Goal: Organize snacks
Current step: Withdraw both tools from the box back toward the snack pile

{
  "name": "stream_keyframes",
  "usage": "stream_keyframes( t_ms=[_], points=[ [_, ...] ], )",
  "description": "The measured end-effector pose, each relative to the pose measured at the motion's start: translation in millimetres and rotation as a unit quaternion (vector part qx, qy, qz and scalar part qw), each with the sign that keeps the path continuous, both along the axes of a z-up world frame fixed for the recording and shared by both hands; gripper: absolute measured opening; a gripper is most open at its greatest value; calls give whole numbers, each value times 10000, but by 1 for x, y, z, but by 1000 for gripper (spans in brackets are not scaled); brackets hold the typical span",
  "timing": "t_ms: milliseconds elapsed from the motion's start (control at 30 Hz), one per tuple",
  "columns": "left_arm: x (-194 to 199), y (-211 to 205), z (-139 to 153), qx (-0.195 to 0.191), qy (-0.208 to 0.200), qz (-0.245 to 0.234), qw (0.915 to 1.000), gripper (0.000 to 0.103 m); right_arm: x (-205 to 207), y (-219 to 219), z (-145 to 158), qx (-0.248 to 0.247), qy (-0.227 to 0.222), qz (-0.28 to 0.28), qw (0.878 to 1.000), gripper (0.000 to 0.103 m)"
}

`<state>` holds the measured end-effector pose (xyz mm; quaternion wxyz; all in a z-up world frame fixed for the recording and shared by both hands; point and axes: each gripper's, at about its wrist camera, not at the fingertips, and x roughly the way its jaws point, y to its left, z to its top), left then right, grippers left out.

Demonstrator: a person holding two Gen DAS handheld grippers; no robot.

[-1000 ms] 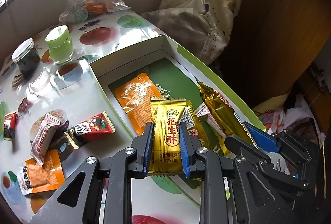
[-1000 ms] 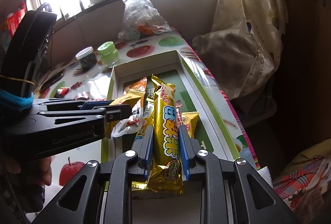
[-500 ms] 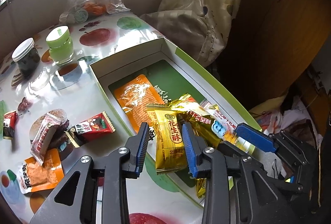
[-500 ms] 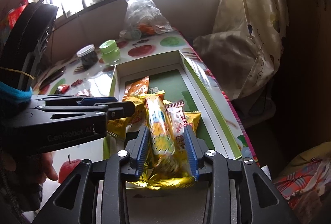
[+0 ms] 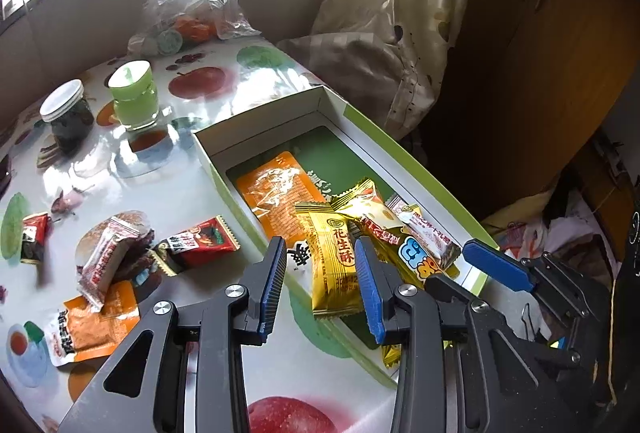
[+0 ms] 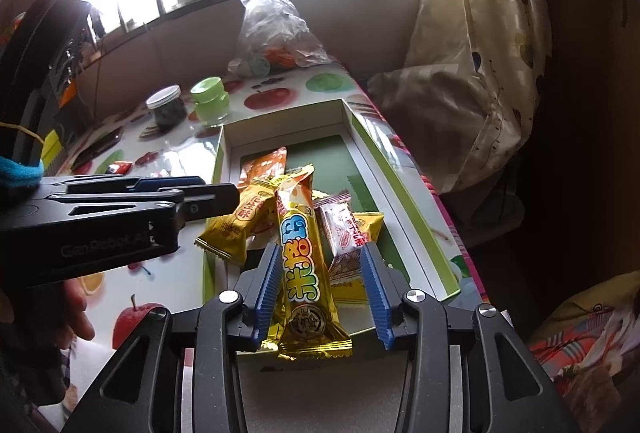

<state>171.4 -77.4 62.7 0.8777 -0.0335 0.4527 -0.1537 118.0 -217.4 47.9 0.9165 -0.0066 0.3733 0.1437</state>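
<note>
A shallow white and green box [image 5: 260, 121] lies on the fruit-print table. In it are an orange packet [image 5: 276, 193], a yellow peanut packet [image 5: 334, 265], a gold bar [image 6: 304, 261] and a white and red wafer packet [image 6: 340, 233]. My left gripper [image 5: 320, 281] hangs open over the box's near corner. The yellow packet lies between its pads and is not pressed by them. The jaws of my right gripper [image 6: 320, 289] are opening. The gold bar rests loose between them, its end over the box's near rim. Its blue pads [image 5: 496, 267] show in the left wrist view.
Loose snacks lie left of the box: a red packet [image 5: 200, 243], a white and red one [image 5: 108, 257], an orange one [image 5: 92, 325]. Behind stand a green jar [image 5: 134, 97], a dark jar [image 5: 68, 113] and a plastic bag [image 5: 192, 13]. A curtain [image 5: 392, 33] hangs beyond the table's right edge.
Both grippers went from shut to open. The yellow packet left the left pads and the gold bar left the right pads; both dropped onto the pile in the box.
</note>
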Motion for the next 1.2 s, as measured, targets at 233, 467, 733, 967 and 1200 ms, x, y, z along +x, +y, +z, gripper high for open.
stream_keyframes(
  t_ms=[233,467,733,967,1200],
  points=[
    [-10,10,8,-52,-100,91,9999,48,-7,4,5,3,-55,-18,10000,41],
    [-21,21,14,-101,-190,212,9995,48,-13,11,11,40,-125,22,9999,41],
    [-34,36,20,-113,-302,328,9989,48,-15,25,14,79,-132,173,9997,41],
    [-43,49,22,-77,-371,436,9983,48,-18,38,17,90,-166,319,9993,41],
    [-50,79,15,-98,-325,717,9968,48,-18,53,16,46,-136,497,9987,41]
  ],
)
